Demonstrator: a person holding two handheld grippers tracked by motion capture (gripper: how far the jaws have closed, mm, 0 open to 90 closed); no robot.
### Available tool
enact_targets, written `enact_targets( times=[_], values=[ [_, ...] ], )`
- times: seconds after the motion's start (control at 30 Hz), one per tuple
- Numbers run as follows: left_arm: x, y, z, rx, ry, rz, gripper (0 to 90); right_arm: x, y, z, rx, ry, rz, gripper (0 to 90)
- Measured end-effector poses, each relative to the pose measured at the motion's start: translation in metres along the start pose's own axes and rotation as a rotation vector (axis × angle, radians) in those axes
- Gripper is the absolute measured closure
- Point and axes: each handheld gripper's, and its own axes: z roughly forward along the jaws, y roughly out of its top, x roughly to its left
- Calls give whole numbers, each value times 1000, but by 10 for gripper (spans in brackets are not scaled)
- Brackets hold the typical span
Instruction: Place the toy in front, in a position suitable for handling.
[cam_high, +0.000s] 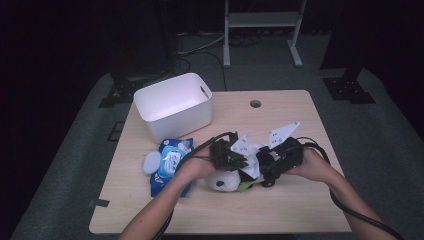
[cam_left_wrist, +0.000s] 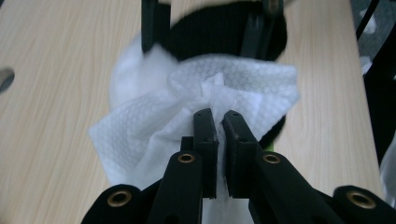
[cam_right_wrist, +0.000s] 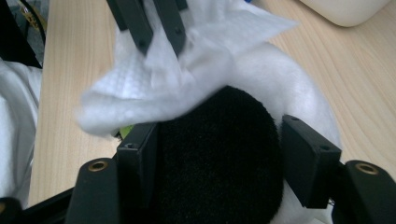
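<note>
The wet wipe (cam_left_wrist: 163, 126) hides much of the plush toy (cam_left_wrist: 219, 37).

1. The left gripper (cam_high: 246, 161) is a black, blocky body with a white three-cornered plate on top, at about 10 o'clock of the table's centre-front.
2. The right gripper (cam_high: 258, 165) is black too, with a white plate dotted with small holes at its 12 o'clock.
3. A black cable trails from each gripper toward 6 o'clock.
4. In the left gripper view, the jaws are matt black bars with ribbed inner pads and brass-coloured rivets at the joints.
5. In the right gripper view, the jaws end in square black pads with small screws.
6. The forearms are bare, no sleeves.
</note>
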Motion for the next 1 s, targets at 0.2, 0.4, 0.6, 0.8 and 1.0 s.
enact_targets(
  times=[0.2,0.4,0.6,0.8,1.0],
  values=[
    [-3,-21,-15,-18,6,-37,846,-3,1,1,-1,3,8,343],
    [-6,-31,-32,-6,28,-43,845,-6,0,0,0,1,29,341],
    [-4,-47,-42,18,45,-69,845,-10,1,0,-1,-3,37,336],
    [-1,-52,-37,15,41,-91,846,-8,4,-2,-10,-24,25,289],
    [4,-55,-36,11,41,-105,846,-8,5,-12,-14,-43,-19,263]
  ],
)
